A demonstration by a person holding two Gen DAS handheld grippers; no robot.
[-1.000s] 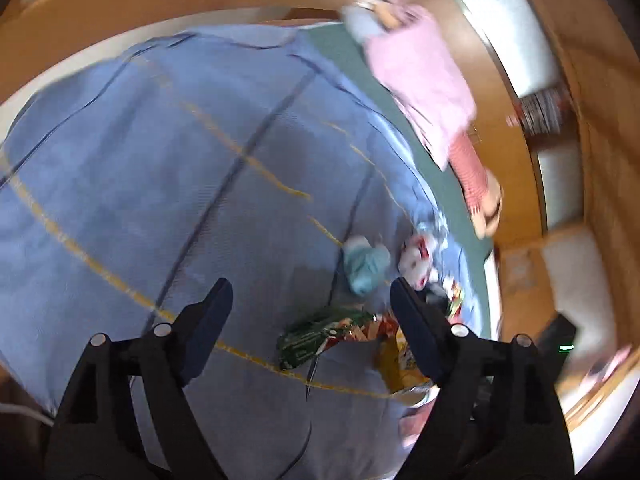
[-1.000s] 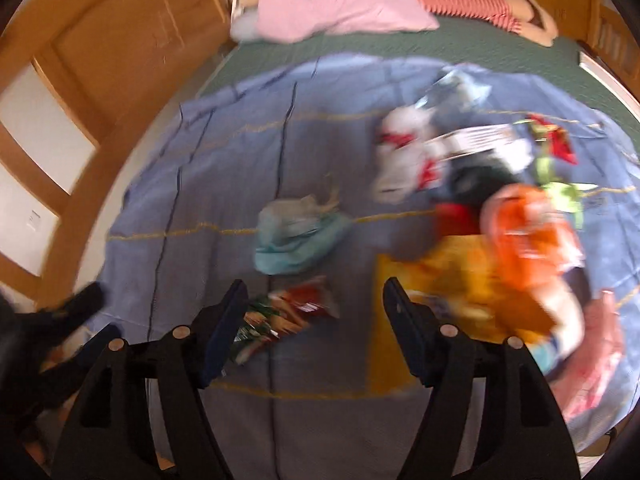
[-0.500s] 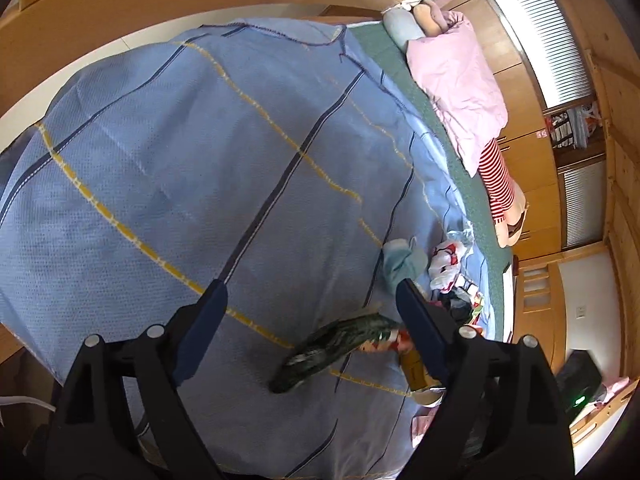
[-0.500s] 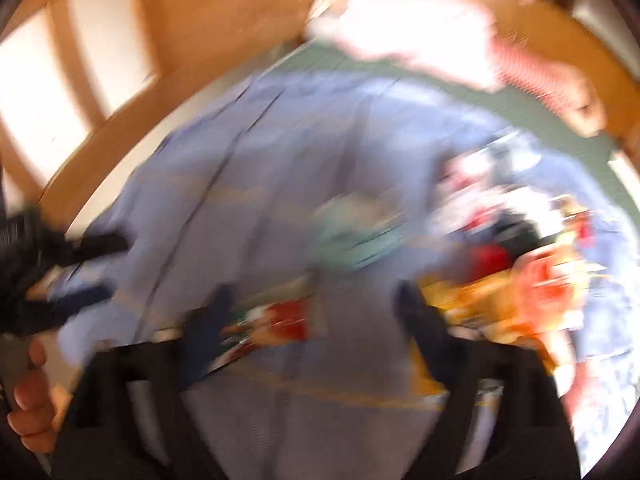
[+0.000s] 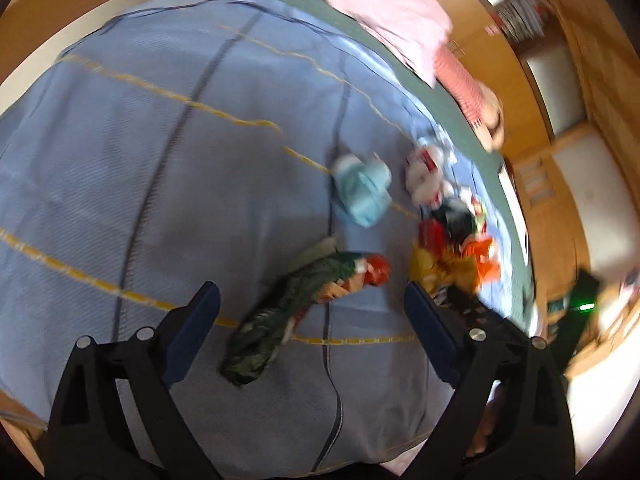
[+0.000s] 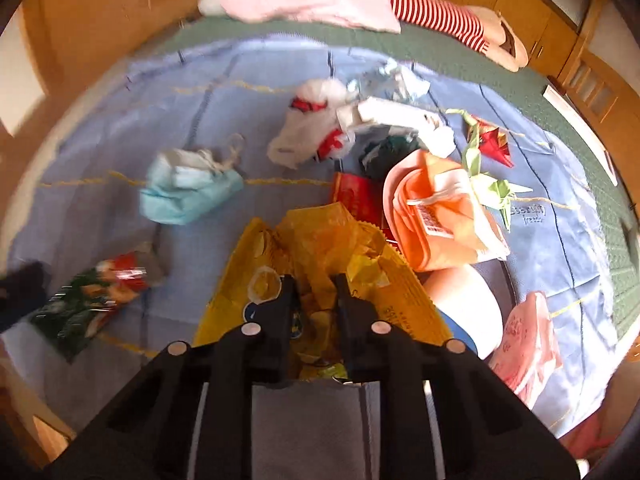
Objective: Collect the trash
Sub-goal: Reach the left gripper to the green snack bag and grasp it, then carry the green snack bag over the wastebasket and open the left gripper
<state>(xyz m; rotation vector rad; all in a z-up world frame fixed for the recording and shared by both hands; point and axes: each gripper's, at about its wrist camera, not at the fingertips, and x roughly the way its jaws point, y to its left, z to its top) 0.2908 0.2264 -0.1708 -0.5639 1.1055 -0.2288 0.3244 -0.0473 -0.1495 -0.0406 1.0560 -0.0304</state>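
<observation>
Your right gripper (image 6: 312, 280) has just been closing; its jaws are now clamped on the crumpled yellow bag (image 6: 320, 240), which lies on the blue bedspread (image 6: 200, 112) at the near edge of the trash pile. Your left gripper (image 5: 312, 308) has just been opening; its jaws stand wide apart with nothing pressed between them, above the green snack wrapper (image 5: 288, 308) lying flat on the bedspread. A light blue wad (image 6: 188, 188) rests just beyond, apart from the wrapper.
</observation>
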